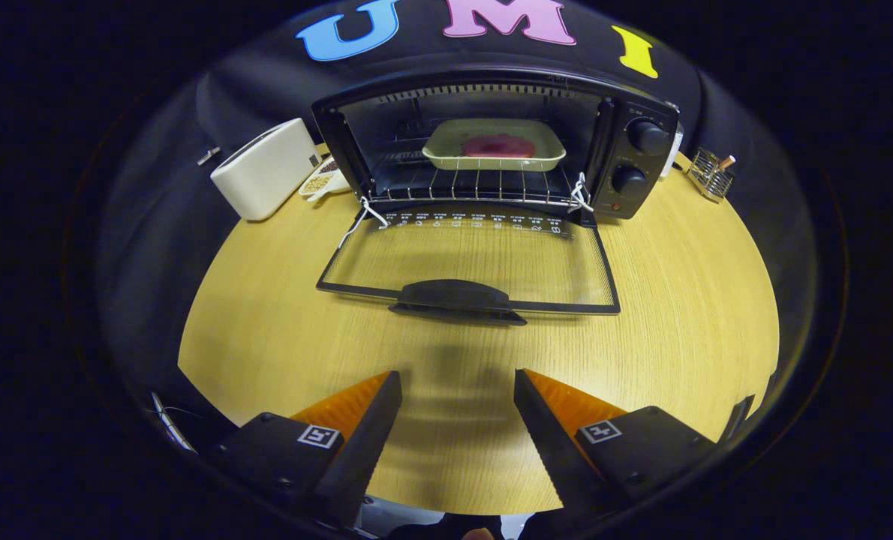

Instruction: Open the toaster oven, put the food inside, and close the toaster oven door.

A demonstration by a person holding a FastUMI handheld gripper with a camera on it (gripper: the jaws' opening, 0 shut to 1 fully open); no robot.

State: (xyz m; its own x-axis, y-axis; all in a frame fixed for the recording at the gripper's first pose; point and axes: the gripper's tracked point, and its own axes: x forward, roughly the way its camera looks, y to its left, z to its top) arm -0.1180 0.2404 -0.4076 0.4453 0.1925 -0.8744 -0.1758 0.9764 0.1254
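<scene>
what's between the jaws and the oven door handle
In the gripper view, only bare wooden table lies between the open gripper and the door handle; its jaws hold nothing.

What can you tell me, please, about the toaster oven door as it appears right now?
The toaster oven door is fully open, folded down flat onto the wooden table in front of the toaster oven. It is a clear glass pane in a thin dark frame, with a row of small pale markings near the hinge and a broad dark handle on its free edge. White cords run from its hinge corners. The gripper is open, short of the handle, touching nothing.
</scene>
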